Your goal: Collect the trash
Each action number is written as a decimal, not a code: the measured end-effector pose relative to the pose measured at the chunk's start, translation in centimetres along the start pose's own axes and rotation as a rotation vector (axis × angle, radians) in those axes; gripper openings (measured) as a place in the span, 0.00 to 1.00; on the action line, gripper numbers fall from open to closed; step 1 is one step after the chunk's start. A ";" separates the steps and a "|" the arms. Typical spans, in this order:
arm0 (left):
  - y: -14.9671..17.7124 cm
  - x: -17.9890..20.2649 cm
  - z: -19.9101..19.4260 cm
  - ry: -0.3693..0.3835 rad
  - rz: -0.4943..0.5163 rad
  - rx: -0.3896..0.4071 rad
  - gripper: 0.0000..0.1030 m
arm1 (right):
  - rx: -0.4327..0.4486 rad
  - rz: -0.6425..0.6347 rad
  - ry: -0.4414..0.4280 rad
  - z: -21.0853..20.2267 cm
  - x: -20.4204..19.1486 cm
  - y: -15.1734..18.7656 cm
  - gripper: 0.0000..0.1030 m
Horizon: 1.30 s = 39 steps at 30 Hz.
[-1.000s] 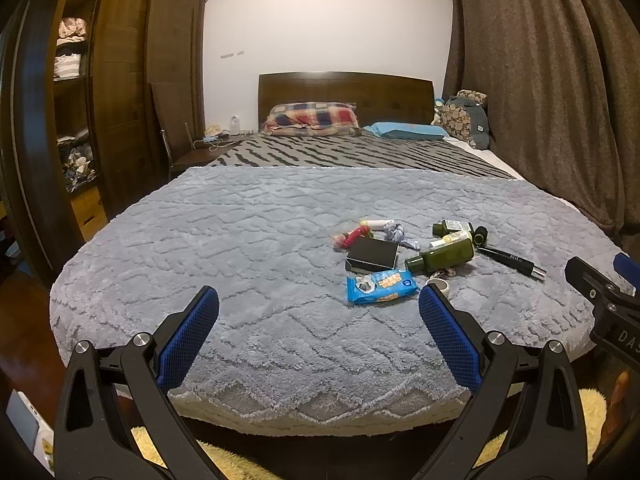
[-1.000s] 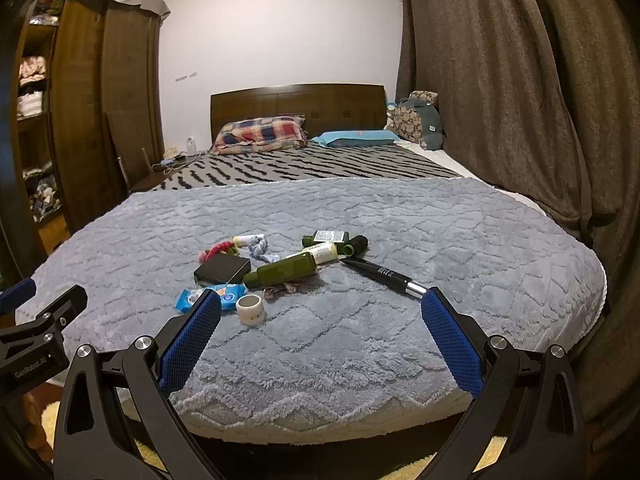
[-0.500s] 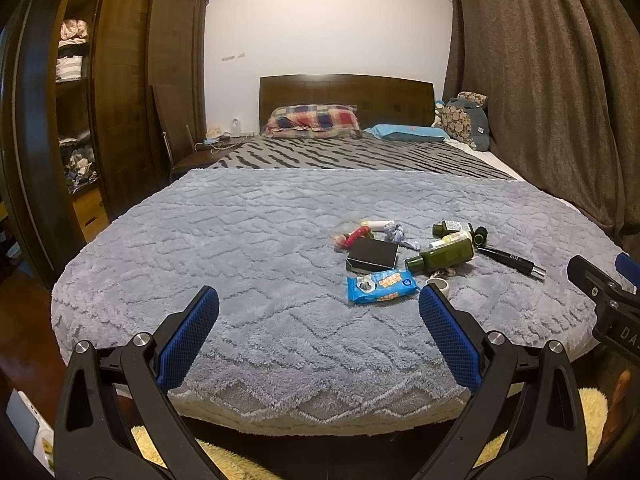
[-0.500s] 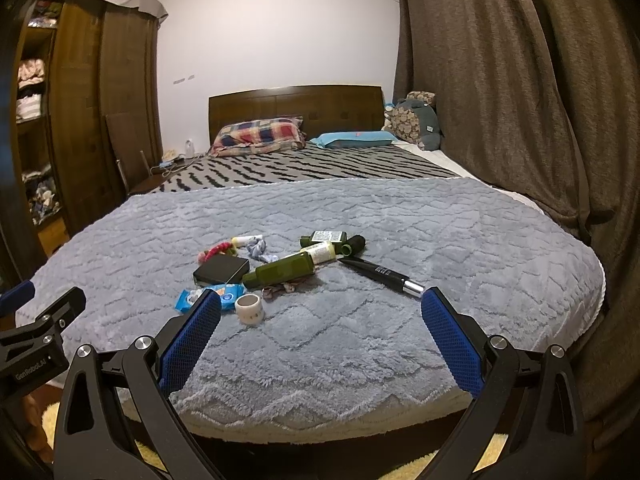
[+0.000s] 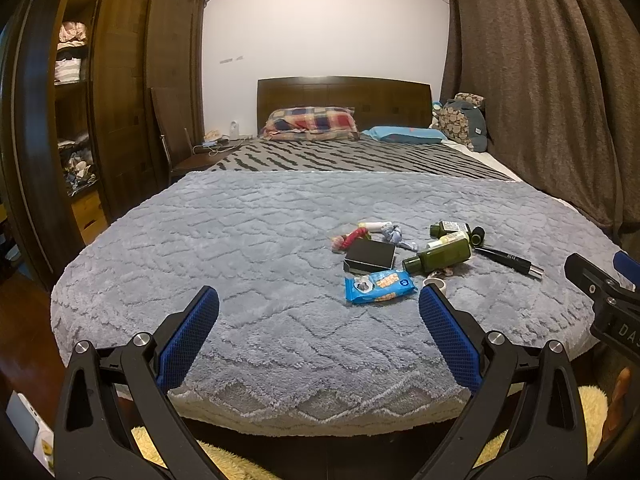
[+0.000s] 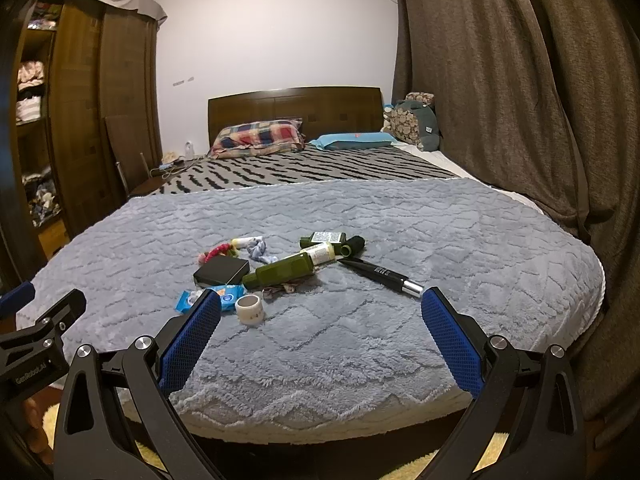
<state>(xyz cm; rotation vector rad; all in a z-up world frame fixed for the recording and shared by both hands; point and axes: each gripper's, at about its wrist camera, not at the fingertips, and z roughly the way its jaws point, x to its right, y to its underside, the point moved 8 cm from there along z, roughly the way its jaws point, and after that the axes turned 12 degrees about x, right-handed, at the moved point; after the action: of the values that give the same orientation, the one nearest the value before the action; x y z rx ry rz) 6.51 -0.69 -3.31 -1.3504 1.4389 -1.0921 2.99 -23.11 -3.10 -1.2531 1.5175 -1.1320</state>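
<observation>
A cluster of small items lies on the grey fleece blanket (image 5: 248,240): a blue snack wrapper (image 5: 378,286), a black box (image 5: 370,256), a green bottle (image 5: 438,258), a smaller dark green bottle (image 6: 323,238), a black pen (image 6: 380,276), a white tape roll (image 6: 250,309) and a red hair tie (image 5: 352,238). My left gripper (image 5: 318,334) is open, near the bed's foot, short of the wrapper. My right gripper (image 6: 320,336) is open too, with the tape roll just beyond its left finger. Nothing sits between either pair of fingers.
The bed's headboard (image 5: 344,96), a plaid pillow (image 5: 312,122) and a blue pillow (image 5: 408,135) lie far back. A wooden wardrobe (image 5: 100,100) stands at left, brown curtains (image 5: 540,100) at right. A yellow rug (image 5: 168,448) lies under the bed's foot.
Both grippers have drifted slightly; the view sits a touch lower and closer to the bed. The items have not moved.
</observation>
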 end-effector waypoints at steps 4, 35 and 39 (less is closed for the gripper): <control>0.0 0.0 0.0 0.000 -0.001 0.000 0.92 | 0.000 0.000 0.001 0.0 0.0 0.0 0.97; -0.1 0.4 0.2 0.003 0.002 -0.002 0.92 | 0.008 0.006 0.002 -0.1 -0.1 -0.1 0.97; 0.0 0.4 0.6 0.006 0.009 -0.006 0.92 | 0.018 0.029 -0.016 0.5 -0.1 -0.1 0.97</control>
<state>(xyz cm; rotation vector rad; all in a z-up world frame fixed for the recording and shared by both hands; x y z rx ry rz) 7.03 -1.09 -3.44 -1.3448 1.4525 -1.0880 3.47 -23.09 -3.05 -1.2214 1.5057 -1.1122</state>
